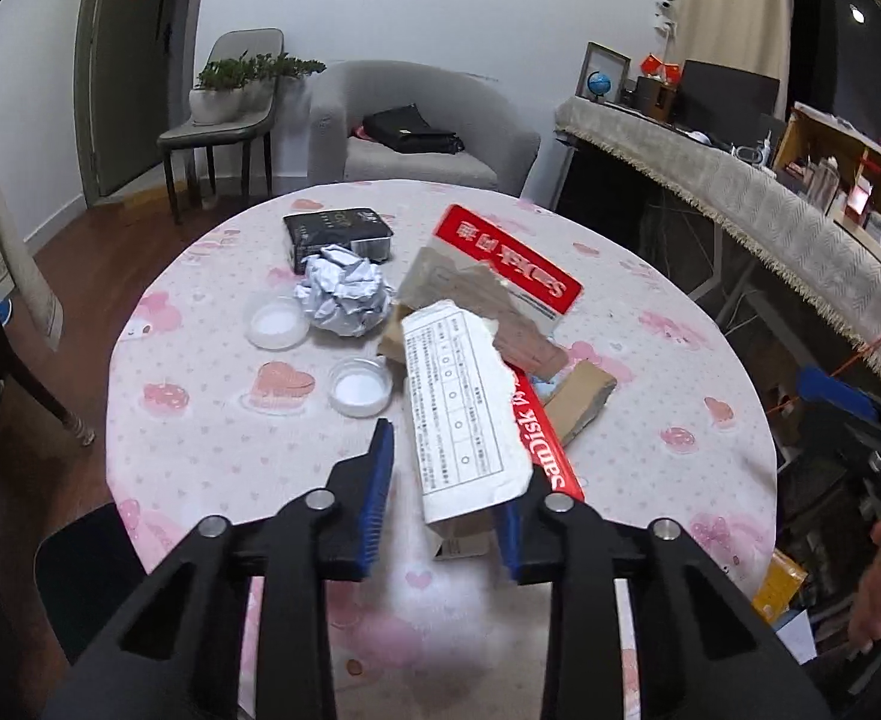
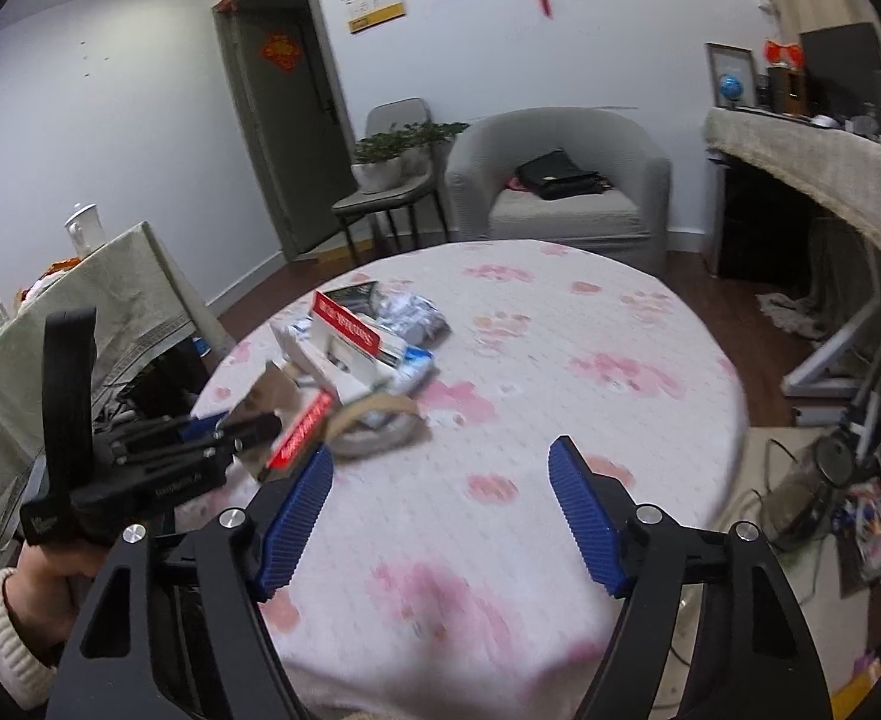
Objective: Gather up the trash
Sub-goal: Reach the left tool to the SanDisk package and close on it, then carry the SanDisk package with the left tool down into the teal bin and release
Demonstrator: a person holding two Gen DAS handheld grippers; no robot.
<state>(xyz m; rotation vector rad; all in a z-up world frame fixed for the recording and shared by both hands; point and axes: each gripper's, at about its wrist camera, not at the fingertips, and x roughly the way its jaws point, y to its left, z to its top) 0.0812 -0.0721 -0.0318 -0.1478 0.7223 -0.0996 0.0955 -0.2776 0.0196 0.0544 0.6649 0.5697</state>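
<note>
1. Trash sits heaped on the round bench (image 1: 212,438) straight ahead of the left tool (image 1: 449,492): a torn white printed paper (image 1: 470,414) reaches back between its blue pads, over a red SanDisk card (image 1: 545,450) and brown cardboard (image 1: 578,399).
2. Left tool's jaws stand part-closed around the paper; its right pad looks to meet the paper's edge, its left pad is clear, so I judge no firm grip.
3. Risk: closing here may pinch only the thin paper, tearing it or leaving the card behind.
4. Risk: two plastic lids (image 1: 361,387) just beyond the left pad and the crumpled foil ball (image 1: 344,300) could be knocked aside.
5. Right tool (image 2: 440,513) is apart, empty, over bare bench; the pile lies ahead to its left, and the blur hints it could swipe a cardboard ring (image 2: 380,423).
</note>
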